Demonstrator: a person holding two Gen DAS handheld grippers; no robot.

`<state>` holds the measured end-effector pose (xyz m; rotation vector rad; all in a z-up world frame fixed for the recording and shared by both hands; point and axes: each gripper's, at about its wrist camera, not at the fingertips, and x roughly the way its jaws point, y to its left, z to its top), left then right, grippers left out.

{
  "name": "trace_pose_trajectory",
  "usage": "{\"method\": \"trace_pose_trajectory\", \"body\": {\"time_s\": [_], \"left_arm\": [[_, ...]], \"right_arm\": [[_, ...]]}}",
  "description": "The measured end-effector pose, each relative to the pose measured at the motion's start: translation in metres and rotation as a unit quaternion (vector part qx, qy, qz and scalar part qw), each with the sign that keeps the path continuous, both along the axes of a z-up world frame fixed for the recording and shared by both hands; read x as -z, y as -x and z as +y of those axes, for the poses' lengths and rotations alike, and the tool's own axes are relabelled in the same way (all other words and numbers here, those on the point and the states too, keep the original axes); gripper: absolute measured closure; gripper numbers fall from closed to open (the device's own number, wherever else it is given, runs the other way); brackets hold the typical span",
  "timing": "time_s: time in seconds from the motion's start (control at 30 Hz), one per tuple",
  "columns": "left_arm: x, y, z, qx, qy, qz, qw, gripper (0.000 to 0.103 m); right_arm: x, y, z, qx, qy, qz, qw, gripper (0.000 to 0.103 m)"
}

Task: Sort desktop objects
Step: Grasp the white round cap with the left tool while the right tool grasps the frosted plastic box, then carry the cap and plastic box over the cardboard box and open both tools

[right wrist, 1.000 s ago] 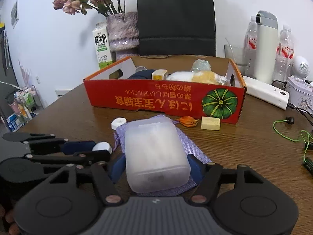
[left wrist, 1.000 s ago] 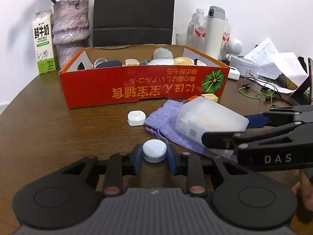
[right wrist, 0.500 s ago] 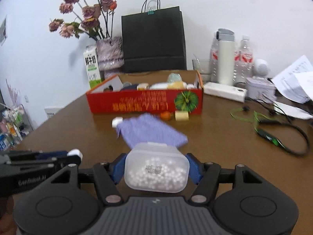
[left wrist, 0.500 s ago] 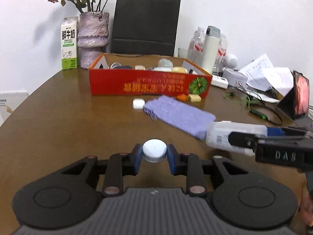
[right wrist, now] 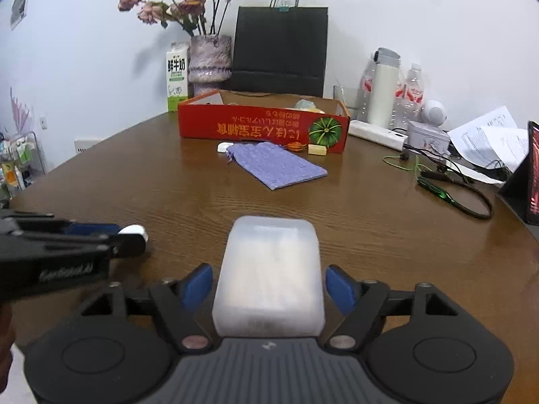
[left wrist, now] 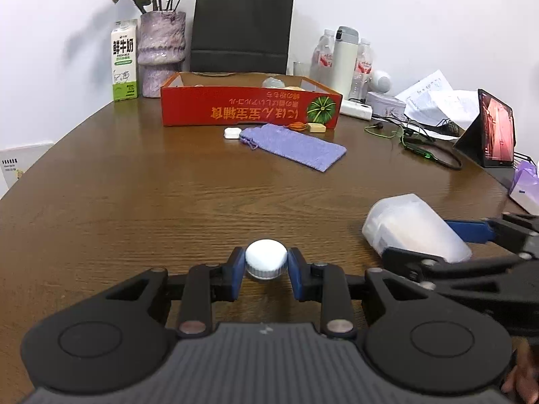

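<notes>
My left gripper [left wrist: 266, 264] is shut on a white round cap [left wrist: 266, 260], held above the near part of the brown table [left wrist: 168, 195]. The cap also shows in the right wrist view [right wrist: 133, 230]. My right gripper [right wrist: 269, 286] is shut on a frosted translucent plastic bottle [right wrist: 269, 272] with white contents; it also shows in the left wrist view [left wrist: 412, 229], to the right of the cap. Far across the table stands a red cardboard box [left wrist: 249, 109] holding several small items, with a purple cloth pouch [left wrist: 296, 146] in front of it.
Near the box lie a small white case [left wrist: 232, 132], an orange item [left wrist: 297, 126] and a yellow block [left wrist: 317, 128]. A milk carton [left wrist: 124, 62], vase [left wrist: 161, 54] and black bag [left wrist: 241, 27] stand behind. Bottles, cables, papers and a tablet [left wrist: 495, 131] fill the right side.
Both grippers pulled back toward the near edge with the cap and the bottle; the box and pouch now lie much farther away. The bottle tipped and then levelled.
</notes>
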<state>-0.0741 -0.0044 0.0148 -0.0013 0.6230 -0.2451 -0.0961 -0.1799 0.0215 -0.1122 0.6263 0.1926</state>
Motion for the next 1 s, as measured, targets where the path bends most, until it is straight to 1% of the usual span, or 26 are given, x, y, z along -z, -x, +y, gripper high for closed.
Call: {"method": "trace_pose_trajectory", "body": {"time_s": [0.07,0.13,0.2,0.3,0.4,0.47,0.53,0.6,0.63,0.67,0.7,0.73,0.77,0.8,0.83,0.9,0.97,1.0], "left_arm": [[0.0,-0.001,0.002,-0.003,0.002,0.001,1.0,0.075],[-0.003,-0.002,0.003,-0.005,0.005,-0.004,1.0,0.075],[-0.009,-0.004,0.004,-0.009,0.008,-0.014,0.9998,0.075],[-0.029,-0.022,0.007,-0.004,0.02,-0.03,0.9993,0.075],[-0.058,-0.058,0.009,-0.003,0.02,-0.05,0.9985,0.075],[-0.08,-0.095,0.01,0.0,0.019,-0.06,0.998,0.075],[-0.1,-0.142,0.012,-0.003,0.021,-0.053,0.9984,0.075],[-0.114,-0.188,0.015,0.005,0.035,-0.033,0.9988,0.075],[-0.119,-0.213,0.016,0.01,0.041,-0.021,0.9989,0.075],[-0.122,-0.241,0.017,0.006,0.042,-0.006,0.9991,0.075],[-0.122,-0.265,0.016,0.015,0.038,0.01,0.9991,0.075],[-0.121,-0.284,0.015,0.01,0.037,0.018,0.9991,0.075],[-0.119,-0.306,0.014,-0.004,0.026,0.026,0.9993,0.075],[-0.115,-0.322,0.012,0.0,0.014,0.032,0.9994,0.075],[-0.11,-0.341,0.007,0.005,0.006,0.04,0.9992,0.075],[-0.099,-0.369,0.002,0.006,-0.007,0.058,0.9983,0.075],[-0.086,-0.394,0.0,-0.002,-0.011,0.071,0.9974,0.075],[-0.081,-0.401,0.0,-0.005,-0.012,0.078,0.9969,0.075]], "right_arm": [[0.002,-0.007,0.001,0.005,-0.003,0.002,1.0,0.039],[0.0,-0.01,-0.002,0.001,-0.02,0.008,1.0,0.039],[-0.005,-0.014,-0.005,-0.004,-0.027,0.009,1.0,0.039],[-0.027,-0.026,-0.012,-0.014,-0.048,-0.004,0.999,0.039],[-0.06,-0.061,-0.018,-0.024,-0.058,-0.03,0.998,0.039],[-0.084,-0.096,-0.02,-0.024,-0.057,-0.047,0.997,0.039],[-0.105,-0.138,-0.02,-0.026,-0.067,-0.052,0.996,0.039],[-0.123,-0.19,-0.02,-0.031,-0.096,-0.032,0.994,0.039],[-0.129,-0.221,-0.016,-0.037,-0.102,-0.016,0.994,0.039],[-0.132,-0.249,-0.01,-0.044,-0.098,0.007,0.994,0.039],[-0.134,-0.279,-0.003,-0.041,-0.1,0.026,0.994,0.039],[-0.133,-0.304,0.005,-0.042,-0.09,0.047,0.994,0.039],[-0.13,-0.333,0.015,-0.045,-0.074,0.078,0.993,0.039],[-0.124,-0.358,0.023,-0.04,-0.068,0.108,0.991,0.039],[-0.114,-0.385,0.031,-0.039,-0.057,0.148,0.987,0.039],[-0.09,-0.42,0.04,-0.022,-0.052,0.212,0.976,0.039],[-0.068,-0.447,0.043,-0.013,-0.051,0.257,0.965,0.039],[-0.062,-0.451,0.045,-0.008,-0.05,0.251,0.967,0.039]]}}
